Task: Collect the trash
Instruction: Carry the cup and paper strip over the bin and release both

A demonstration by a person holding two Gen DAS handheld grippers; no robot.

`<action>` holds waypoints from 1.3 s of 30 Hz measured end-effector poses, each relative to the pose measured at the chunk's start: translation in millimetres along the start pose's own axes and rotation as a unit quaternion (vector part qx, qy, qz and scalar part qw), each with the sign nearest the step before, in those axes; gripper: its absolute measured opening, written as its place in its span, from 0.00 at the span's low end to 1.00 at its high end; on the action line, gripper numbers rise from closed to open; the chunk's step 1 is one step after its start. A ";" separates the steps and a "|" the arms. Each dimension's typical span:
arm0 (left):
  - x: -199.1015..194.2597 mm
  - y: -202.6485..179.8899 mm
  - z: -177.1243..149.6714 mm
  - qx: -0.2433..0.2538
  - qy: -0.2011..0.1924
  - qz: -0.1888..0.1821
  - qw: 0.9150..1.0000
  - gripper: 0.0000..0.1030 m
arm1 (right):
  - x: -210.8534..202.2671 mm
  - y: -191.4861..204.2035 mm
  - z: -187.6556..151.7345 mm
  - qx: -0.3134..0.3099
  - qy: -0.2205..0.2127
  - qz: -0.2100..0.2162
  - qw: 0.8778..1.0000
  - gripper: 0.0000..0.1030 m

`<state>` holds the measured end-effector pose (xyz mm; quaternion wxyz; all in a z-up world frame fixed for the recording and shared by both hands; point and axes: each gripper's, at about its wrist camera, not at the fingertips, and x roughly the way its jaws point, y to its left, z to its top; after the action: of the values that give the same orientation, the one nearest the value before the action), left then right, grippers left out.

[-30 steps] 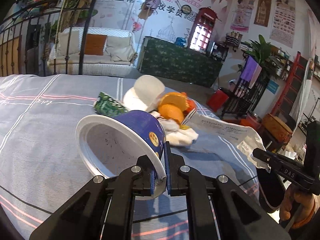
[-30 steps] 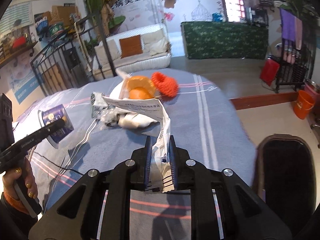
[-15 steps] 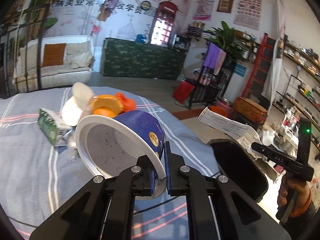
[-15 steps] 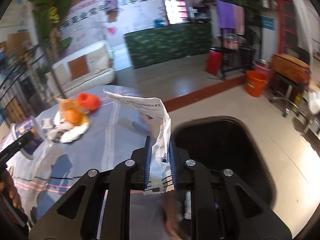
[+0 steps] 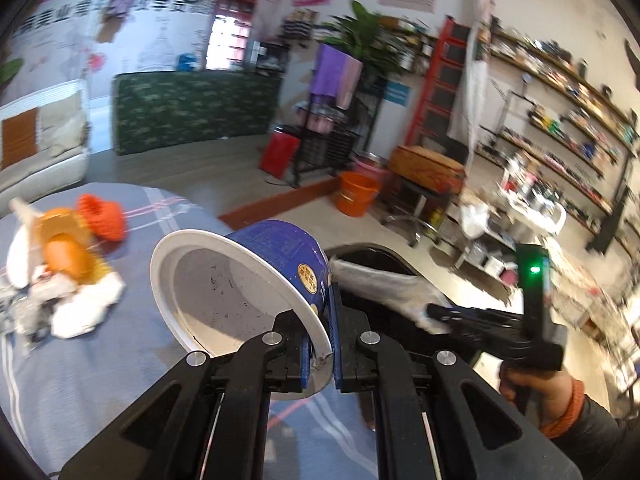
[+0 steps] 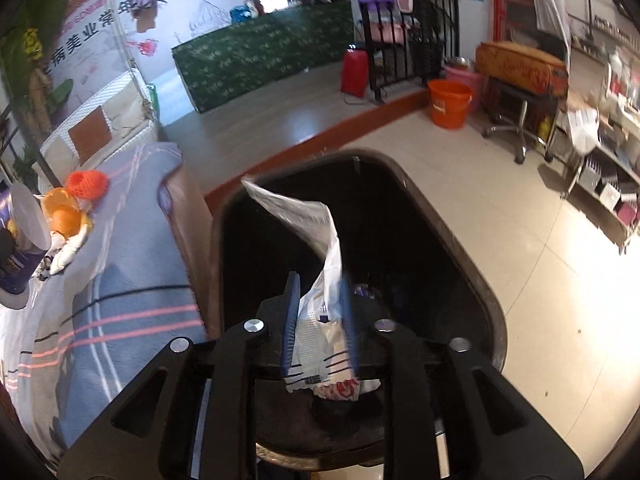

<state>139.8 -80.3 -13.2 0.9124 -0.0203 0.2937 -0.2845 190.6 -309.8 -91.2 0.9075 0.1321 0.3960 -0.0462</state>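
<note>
My left gripper is shut on the rim of a blue paper bowl with a white inside, held above the bed's edge. My right gripper holds a white printed wrapper over the open black trash bin; its jaws have parted a little and the wrapper still sits between them. In the left wrist view the right gripper, the wrapper and the bin show at right.
More trash lies on the grey striped bedcover: orange peel, an orange net, white tissue. An orange bucket and a stool stand on the tiled floor beyond the bin.
Both grippers swung right from the bed toward the bin. The right gripper now hangs over the bin opening and its jaws have widened around the wrapper. The left still grips the bowl.
</note>
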 end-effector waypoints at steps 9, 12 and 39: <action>36.4 -27.1 -4.6 0.021 0.047 -0.057 0.997 0.08 | 4.6 -15.0 -3.6 0.038 -0.006 0.001 0.999 0.53; 48.3 -38.6 -4.0 0.034 0.060 -0.067 0.995 0.08 | -2.0 -21.7 2.2 0.045 -0.019 -0.005 0.999 0.54; 131.0 -96.3 -20.6 0.079 0.154 -0.108 0.979 0.62 | -37.4 -83.2 17.2 0.092 -0.076 -0.074 0.990 0.60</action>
<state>166.9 -227.9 -79.3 0.8190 0.0646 0.4031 -0.4032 161.6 -395.2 -69.5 0.9132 0.1812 0.3286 -0.1588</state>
